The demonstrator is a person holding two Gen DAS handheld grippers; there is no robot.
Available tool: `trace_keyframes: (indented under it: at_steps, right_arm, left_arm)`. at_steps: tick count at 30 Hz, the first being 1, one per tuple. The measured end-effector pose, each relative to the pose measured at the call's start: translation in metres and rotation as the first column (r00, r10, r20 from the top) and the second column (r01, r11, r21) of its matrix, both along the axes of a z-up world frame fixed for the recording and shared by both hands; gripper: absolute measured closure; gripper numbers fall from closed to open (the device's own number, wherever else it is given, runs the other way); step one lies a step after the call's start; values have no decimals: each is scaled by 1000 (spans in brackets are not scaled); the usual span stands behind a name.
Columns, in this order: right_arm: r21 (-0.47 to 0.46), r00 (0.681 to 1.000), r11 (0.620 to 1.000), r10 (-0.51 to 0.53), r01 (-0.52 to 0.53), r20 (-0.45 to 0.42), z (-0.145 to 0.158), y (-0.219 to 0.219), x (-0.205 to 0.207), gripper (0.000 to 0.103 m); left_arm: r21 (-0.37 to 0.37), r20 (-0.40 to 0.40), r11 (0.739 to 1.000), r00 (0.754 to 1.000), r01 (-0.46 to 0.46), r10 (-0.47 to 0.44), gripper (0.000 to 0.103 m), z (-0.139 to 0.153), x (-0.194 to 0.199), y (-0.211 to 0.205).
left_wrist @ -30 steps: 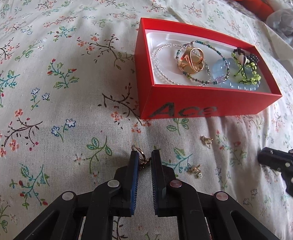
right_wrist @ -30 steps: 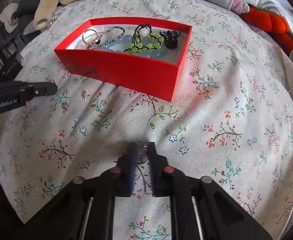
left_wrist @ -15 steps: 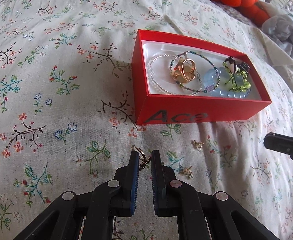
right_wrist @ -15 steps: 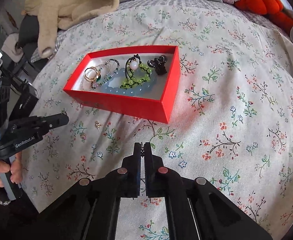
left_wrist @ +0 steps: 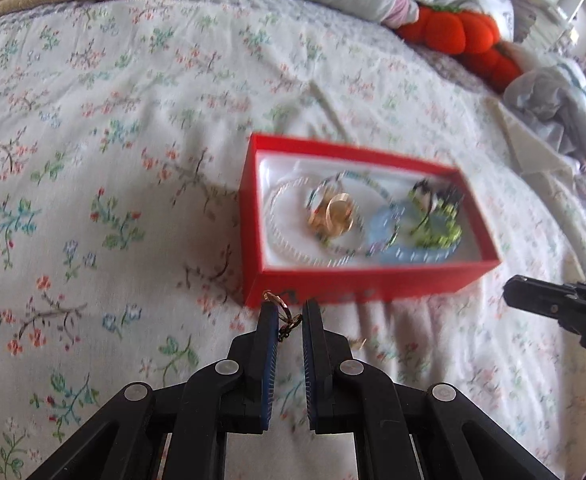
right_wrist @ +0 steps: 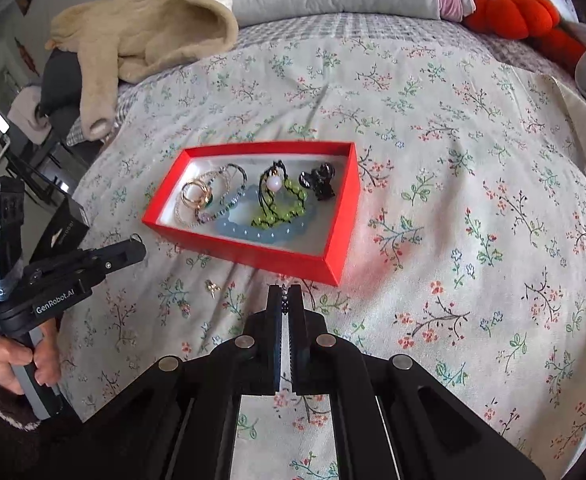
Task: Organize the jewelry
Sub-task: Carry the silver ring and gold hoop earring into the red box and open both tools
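A red box (left_wrist: pixel 357 286) (right_wrist: pixel 253 254) on the floral bedspread holds a gold ring (left_wrist: pixel 333 216), bead bracelets and a green bead piece (right_wrist: pixel 281 204). My left gripper (left_wrist: pixel 287 314) is shut on a gold hoop earring (left_wrist: pixel 283 314), lifted above the bedspread just in front of the box; it also shows in the right wrist view (right_wrist: pixel 133 246). My right gripper (right_wrist: pixel 285 296) is shut on a small dark beaded piece (right_wrist: pixel 284 300), near the box's front right corner. A small gold earring (right_wrist: pixel 212 288) lies on the bedspread in front of the box.
A beige plush blanket (right_wrist: pixel 145 36) lies at the back left. Orange pumpkin cushions (right_wrist: pixel 517 12) and pillows sit at the back right. Crumpled grey cloth (left_wrist: pixel 553 112) lies right of the box. Dark equipment (right_wrist: pixel 45 168) stands off the bed's left edge.
Both grippers have risen with their pieces, so the box looks smaller. The left one has moved toward the box's front wall. The right gripper's jaws closed tight on the beaded piece a second ago.
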State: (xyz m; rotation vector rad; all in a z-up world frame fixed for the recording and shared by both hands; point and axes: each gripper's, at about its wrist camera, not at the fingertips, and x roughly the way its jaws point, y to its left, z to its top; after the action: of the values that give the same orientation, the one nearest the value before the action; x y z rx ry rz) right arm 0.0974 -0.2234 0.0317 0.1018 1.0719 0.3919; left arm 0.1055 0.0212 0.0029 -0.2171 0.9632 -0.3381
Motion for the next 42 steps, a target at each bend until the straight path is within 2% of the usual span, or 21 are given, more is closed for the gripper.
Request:
trace_keyframes:
  at_steps: [6, 14, 25, 31, 37, 42]
  right_arm:
    - [62, 999, 998, -33, 31, 33, 16, 8, 16, 101]
    - [77, 998, 996, -55, 53, 24, 12, 21, 35, 101]
    - [92, 997, 993, -70, 68, 20, 6, 31, 58, 101]
    - [100, 996, 991, -86, 85, 7, 1, 31, 68, 101]
    - [97, 996, 991, -87, 87, 0, 0, 38, 75, 101]
    - [64, 997, 995, -80, 78, 17, 2, 47, 77, 100]
  left_arm:
    - [-40, 21, 999, 1000, -17, 18, 96, 4, 17, -4]
    - [-67, 8, 996, 998, -65, 66, 96, -2, 43, -4]
    - [-97, 26, 993, 997, -70, 73, 96, -4, 67, -13]
    - [-78, 34, 995, 998, -57, 59, 95, -2, 67, -20]
    - [-62, 44, 996, 997, -58, 61, 87, 5, 59, -17]
    - [20, 38, 998, 997, -68, 67, 77, 12, 49, -12]
